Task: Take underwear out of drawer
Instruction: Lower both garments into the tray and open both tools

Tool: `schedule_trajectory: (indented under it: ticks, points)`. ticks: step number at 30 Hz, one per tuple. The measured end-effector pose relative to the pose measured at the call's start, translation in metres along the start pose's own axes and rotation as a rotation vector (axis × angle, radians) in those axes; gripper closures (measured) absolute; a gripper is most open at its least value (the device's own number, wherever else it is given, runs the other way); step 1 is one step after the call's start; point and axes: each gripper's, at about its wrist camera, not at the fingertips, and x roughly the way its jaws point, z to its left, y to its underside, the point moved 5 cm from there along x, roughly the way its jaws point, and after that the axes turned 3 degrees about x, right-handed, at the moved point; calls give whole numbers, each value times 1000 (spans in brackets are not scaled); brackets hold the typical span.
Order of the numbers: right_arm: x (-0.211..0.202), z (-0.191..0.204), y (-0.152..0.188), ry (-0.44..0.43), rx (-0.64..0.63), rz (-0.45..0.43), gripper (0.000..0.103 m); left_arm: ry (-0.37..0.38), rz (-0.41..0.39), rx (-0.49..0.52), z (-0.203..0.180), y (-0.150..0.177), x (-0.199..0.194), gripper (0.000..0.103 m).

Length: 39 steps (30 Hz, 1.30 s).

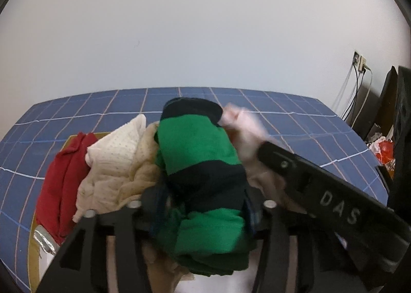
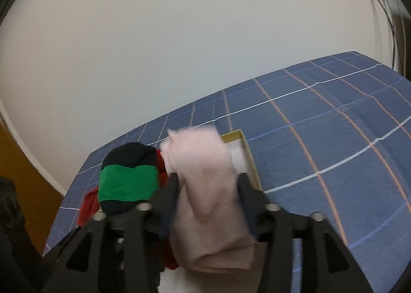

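Observation:
My left gripper (image 1: 203,205) is shut on a green and dark navy striped underwear roll (image 1: 197,154), held above the drawer box (image 1: 34,262). The same roll shows in the right wrist view (image 2: 128,182). My right gripper (image 2: 208,190) is shut on a pale pink underwear piece (image 2: 205,185), lifted over the box's yellow rim (image 2: 250,157). In the left wrist view the pink piece (image 1: 246,133) is blurred beside the right gripper's black body (image 1: 321,185). Red (image 1: 61,180) and cream (image 1: 115,162) garments lie in the box.
The box sits on a blue checked cloth (image 1: 295,118) covering the table, with a plain white wall behind. Wall sockets with cables (image 1: 359,62) and dark equipment (image 1: 400,118) stand at the far right. Red and white clutter (image 1: 382,149) lies beyond the table's right edge.

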Motion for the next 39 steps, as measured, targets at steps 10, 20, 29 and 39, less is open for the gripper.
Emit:
schedule_trajectory:
  ticks: [10,20,29,39]
  points:
    - [-24,3,-3,-46,5,-151,28,-69,10,81,-10,4,0,25]
    - [-45,0,-3,-18,-1,-258,28,-123,-41,100,-17,8,-12,0]
    - [-80,-8,19,-16,62,-235,27,-117,-87,7,5,17,-46,0]
    - [-110,-9,52,-18,65,-214,27,-123,-84,59,-1,42,-71,0]
